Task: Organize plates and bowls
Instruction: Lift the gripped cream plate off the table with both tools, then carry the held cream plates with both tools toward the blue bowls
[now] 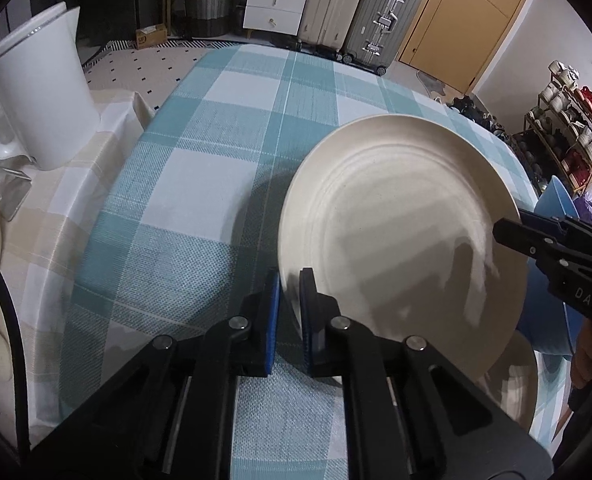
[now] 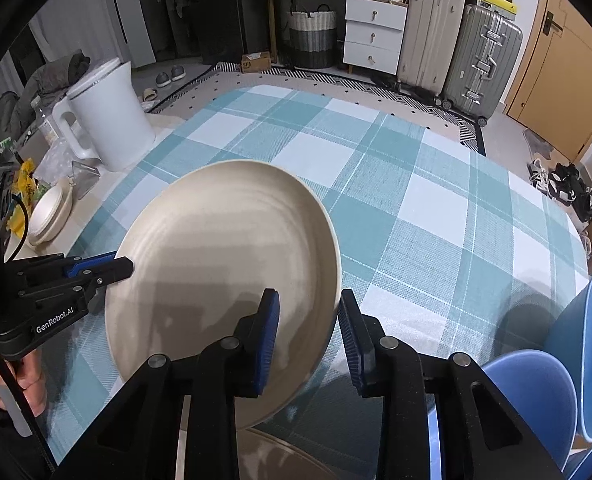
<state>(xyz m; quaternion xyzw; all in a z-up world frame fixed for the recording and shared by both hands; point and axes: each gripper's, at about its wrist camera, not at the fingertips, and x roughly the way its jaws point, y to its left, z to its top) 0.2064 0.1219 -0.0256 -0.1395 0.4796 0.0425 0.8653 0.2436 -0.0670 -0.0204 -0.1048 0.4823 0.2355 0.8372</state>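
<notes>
Cream plate (image 1: 399, 240) pinched at its rim in left gripper (image 1: 290, 312), between spread right gripper (image 2: 307, 328) fingers.

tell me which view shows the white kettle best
Right wrist view: the white kettle shows whole, handle, lid and base, standing beside the checked cloth. The left wrist view has it large at the left edge, handle partly cut off.

The round cream plate (image 2: 224, 264) hangs above the checked-cloth worktop (image 2: 415, 208), the white plastic jug (image 2: 108, 116) far left of it, the stacked blue bowls (image 2: 535, 392) right.
</notes>
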